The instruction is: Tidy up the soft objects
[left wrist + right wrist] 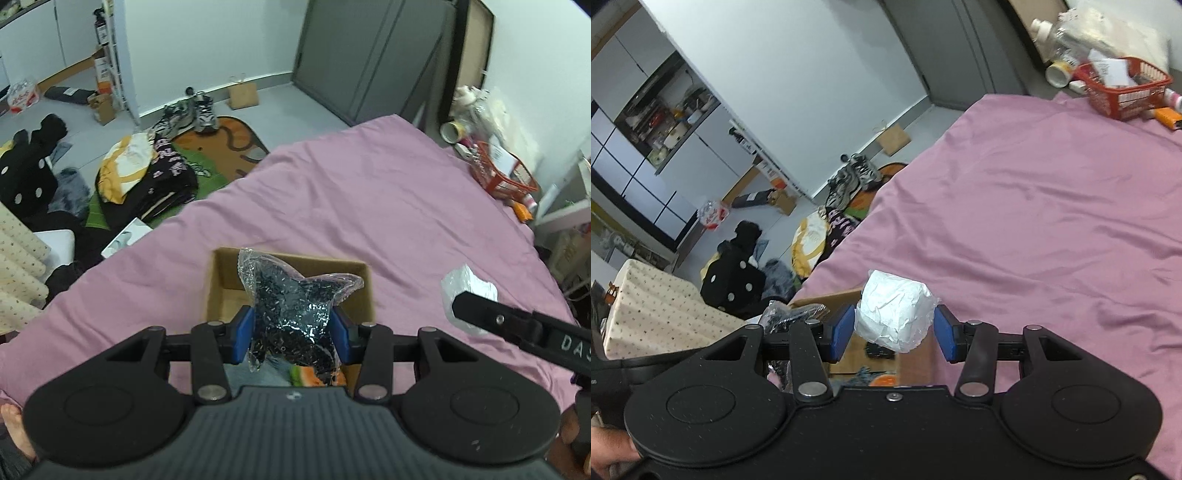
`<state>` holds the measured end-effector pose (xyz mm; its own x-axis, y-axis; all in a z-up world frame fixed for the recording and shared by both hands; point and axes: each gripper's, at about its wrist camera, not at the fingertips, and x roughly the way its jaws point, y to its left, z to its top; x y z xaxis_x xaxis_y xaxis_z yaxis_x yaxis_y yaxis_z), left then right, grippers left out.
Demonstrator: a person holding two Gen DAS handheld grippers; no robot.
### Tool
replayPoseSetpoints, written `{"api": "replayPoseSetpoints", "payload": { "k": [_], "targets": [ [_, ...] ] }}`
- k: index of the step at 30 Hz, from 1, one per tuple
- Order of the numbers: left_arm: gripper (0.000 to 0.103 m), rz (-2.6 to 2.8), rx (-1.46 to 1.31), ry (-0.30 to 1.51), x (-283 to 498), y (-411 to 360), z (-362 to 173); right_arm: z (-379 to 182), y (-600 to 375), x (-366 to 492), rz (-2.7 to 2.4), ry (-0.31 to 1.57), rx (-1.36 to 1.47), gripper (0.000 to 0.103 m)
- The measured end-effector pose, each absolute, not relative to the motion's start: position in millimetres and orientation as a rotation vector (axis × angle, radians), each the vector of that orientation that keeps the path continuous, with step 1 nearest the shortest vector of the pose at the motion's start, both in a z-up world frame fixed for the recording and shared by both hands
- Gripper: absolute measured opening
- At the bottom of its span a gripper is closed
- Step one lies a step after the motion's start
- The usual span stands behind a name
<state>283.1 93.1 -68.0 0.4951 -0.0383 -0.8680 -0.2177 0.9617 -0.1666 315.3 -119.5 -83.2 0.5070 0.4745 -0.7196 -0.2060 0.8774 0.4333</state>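
A pink bedsheet [369,206] covers the bed that fills most of both wrist views, its cloth lightly creased. Beyond the bed's edge, at about 10 o'clock in the left wrist view, the pale floor holds a heap of dark and yellow clothing [144,173], a pair of sneakers [192,112] and a small brown paper bag [243,95] against a white wall. A grey wardrobe [369,55] stands at 12 o'clock, and a red plastic basket [504,171] sits at the bed's far corner near 2 o'clock among bottles and tubs. An open cardboard box [360,291] rests on the sheet directly ahead of the left gripper [293,334].

The only readable writing is the white letters "DAS" on the black arm of the right gripper [894,326] where it enters the left view at 3 o'clock; the lettering on the dark garment on the floor cannot be made out.

The left gripper's blue pads [242,338] press on both sides of a clear-wrapped black bundle [291,306], held above the box's open top. The right gripper's jaws stand partly open around a white wrapped bundle [894,312], the left pad against its side; whether the right pad touches it cannot be told. That bundle hangs just past the box's right edge, over the sheet. Colourful fabric [308,378] shows inside the box at 6 o'clock.
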Motion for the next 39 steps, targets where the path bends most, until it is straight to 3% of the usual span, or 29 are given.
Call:
{"api": "replayPoseSetpoints", "payload": {
  "k": [9,16,23,27,29,39],
  "targets": [
    [0.045,0.113,-0.313,1.057,293,119,-94,-103,-83,316,0.431,1.003,0.312,0.047],
    [0.056,0.137,-0.393,1.023,295,134,-96,-112,-67,314,0.427,1.040,0.305,0.047],
    [0.057,0.155,-0.429,1.001,287,146,-88,-119,-59,313,0.425,1.060,0.303,0.047],
    [0.063,0.181,-0.410,0.993,278,148,-82,-118,-54,311,0.442,1.060,0.312,0.050],
    [0.066,0.187,-0.407,0.980,271,150,-78,-119,-49,311,0.452,1.062,0.322,0.066],
    [0.075,0.307,-0.446,0.924,222,158,-48,-81,-72,285,0.485,0.966,0.325,0.082]
  ]
}}
